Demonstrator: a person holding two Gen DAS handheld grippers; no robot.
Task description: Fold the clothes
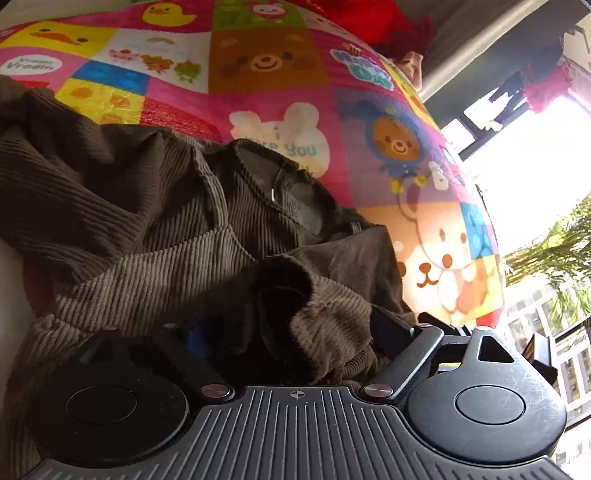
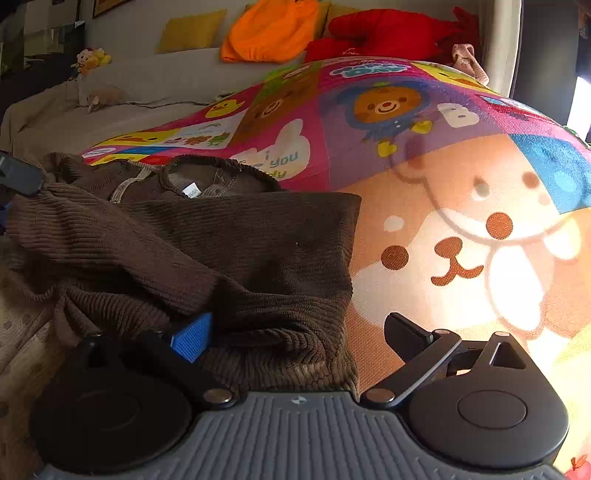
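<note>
Angling downward over the bed, the left gripper point(image 1: 291, 332) stands with its jaws spread wide, a rumpled fold of the brown ribbed sweater point(image 1: 147, 229) bunched loosely in the gap between them; its left finger point(image 1: 192, 339), with a blue pad, lies half buried in shadowed cloth, while the right finger point(image 1: 391, 325) shows bare at the cloth's edge, so the pads do not appear to press on the fabric; the right gripper point(image 2: 295, 332) tilts down at a like slant, its jaws also wide apart, the blue-padded left finger point(image 2: 192, 339) tucked against the sweater's point(image 2: 221, 240) near edge and the right finger point(image 2: 406, 336) standing free over the bright mat, clear of the cloth; a thick fold of the knit lies between the two fingers, and whether the left pad grips it cannot be told; beyond the grippers the sweater lies crumpled on the near left part of the cartoon patchwork blanket point(image 2: 443, 166), its neckline point(image 2: 218, 177) with a small white label turned up toward the far side; in the right wrist view part of a dark tool point(image 2: 18, 173) shows at the sweater's far left edge; farther off, at the head of the bed, rest an orange cloth point(image 2: 273, 29), a red garment point(image 2: 384, 33) and a yellow cushion point(image 2: 192, 29); a bright window point(image 1: 535, 155) glares at the right.
</note>
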